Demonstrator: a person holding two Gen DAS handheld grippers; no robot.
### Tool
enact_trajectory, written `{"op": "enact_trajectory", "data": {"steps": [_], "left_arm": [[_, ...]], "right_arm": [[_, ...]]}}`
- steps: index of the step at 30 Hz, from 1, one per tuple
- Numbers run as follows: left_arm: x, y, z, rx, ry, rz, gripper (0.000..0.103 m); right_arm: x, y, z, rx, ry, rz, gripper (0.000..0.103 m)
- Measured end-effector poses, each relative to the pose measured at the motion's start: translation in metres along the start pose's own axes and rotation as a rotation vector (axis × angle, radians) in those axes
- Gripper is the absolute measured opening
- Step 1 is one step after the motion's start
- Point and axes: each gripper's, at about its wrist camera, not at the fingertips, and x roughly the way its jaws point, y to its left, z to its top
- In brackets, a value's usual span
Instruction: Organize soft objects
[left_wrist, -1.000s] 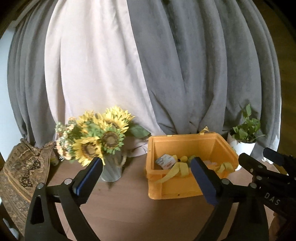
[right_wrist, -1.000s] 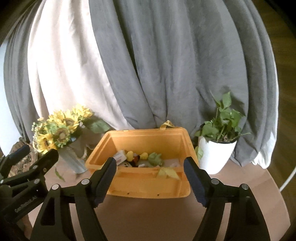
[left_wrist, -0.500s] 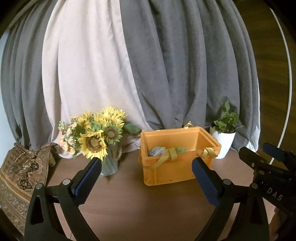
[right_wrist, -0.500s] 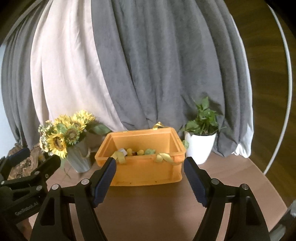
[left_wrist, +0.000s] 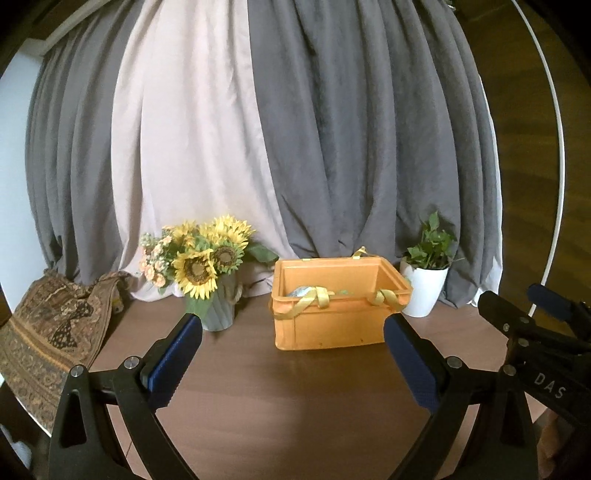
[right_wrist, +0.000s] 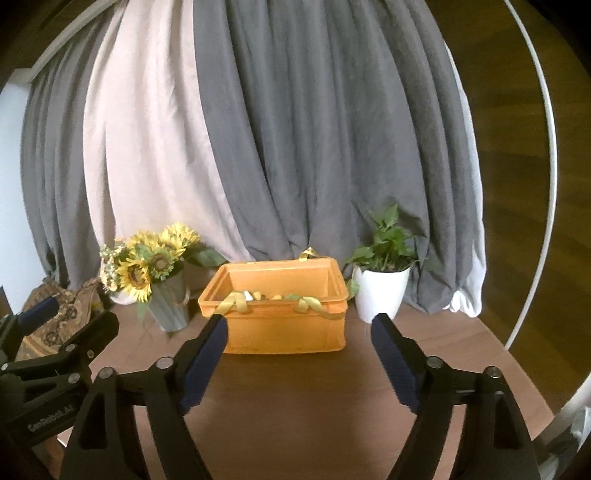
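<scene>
Grippers: two, both with jaws spread wide and nothing between them. Left gripper (left_wrist: 293, 334) fills the bottom of its own view, blue-padded fingers (left_wrist: 173, 356) angled up and outward. Right gripper (right_wrist: 299, 332) sits the same way at the bottom of its view. Each shows at the edge of the other's frame: the right one at lower right of the left view (left_wrist: 532, 325), the left one at lower left of the right view (right_wrist: 59, 332).

One orange crate (left_wrist: 328, 328) stands on the brown table (left_wrist: 295, 387), beyond the fingertips and well apart from them, just right of centre in the left view and centred between the fingers in the right view (right_wrist: 280, 332). Soft items lie inside, low behind the front wall; only tops show, too small to count. Yellow ribbon (left_wrist: 314, 297) drapes over the front rim in two places, with one more loop at the back rim.

One vase of sunflowers (left_wrist: 207, 266) stands left of the crate, near it but not touching. One potted plant (left_wrist: 424, 280) in a white pot stands just right of the crate. One patterned cloth (left_wrist: 51, 332) lies at the left edge of the table. Grey and pale curtains (left_wrist: 295, 129) hang behind everything.
</scene>
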Motion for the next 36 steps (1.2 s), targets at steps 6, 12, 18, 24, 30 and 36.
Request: {"op": "enact_trajectory", "data": {"steps": [6,12,18,24,30,36], "left_arm": [[-0.037,-0.006,-0.013,-0.001,-0.016,0.037,0.103],[-0.069,-0.010,-0.023,0.002,-0.017,0.056,0.103],[-0.095,-0.015,-0.031,0.006,-0.023,0.075,0.103],[-0.114,-0.020,-0.038,0.012,-0.032,0.087,0.103],[-0.127,-0.024,-0.043,0.016,-0.036,0.090,0.103],[-0.134,-0.027,-0.045,0.014,-0.036,0.082,0.103]], "right_arm": [[-0.033,-0.011,-0.010,-0.010,-0.009,0.024,0.082],[-0.062,-0.016,-0.022,-0.018,-0.020,0.040,0.082],[-0.088,-0.020,-0.032,-0.015,-0.032,0.055,0.084],[-0.107,-0.026,-0.041,-0.007,-0.034,0.063,0.085],[-0.118,-0.028,-0.046,-0.012,-0.030,0.064,0.085],[-0.126,-0.030,-0.050,-0.005,-0.026,0.060,0.085]]}}
